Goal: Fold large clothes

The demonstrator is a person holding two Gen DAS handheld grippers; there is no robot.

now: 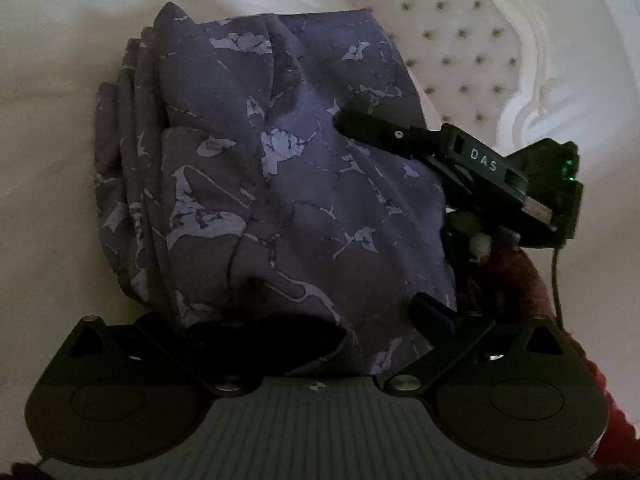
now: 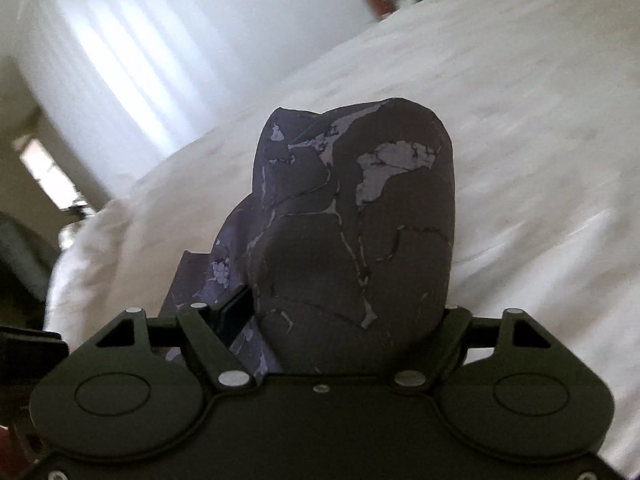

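A folded bundle of dark grey-purple patterned cloth (image 1: 280, 168) lies on a white bed (image 1: 48, 160), its stacked folds showing along the left edge and its long axis running away from the left gripper (image 1: 304, 320); that gripper's jaws stand wide, the near end of the bundle draped between them, though whether the pads press on it cannot be told; the right gripper (image 1: 360, 124) comes in from the right side, one finger lying across the top of the cloth.

In the right wrist view the same cloth (image 2: 352, 240) bulges up thick between the right gripper's fingers (image 2: 236, 304), filling the gap from side to side; the jaws are partly drawn in and appear to hold it. Both hands are at the cloth, the right seemingly with the firmer hold. A tufted headboard (image 1: 460, 40) stands beyond, well apart; a red sleeve (image 1: 532, 280) shows at the right; nothing on the bed blocks a fold or lift.
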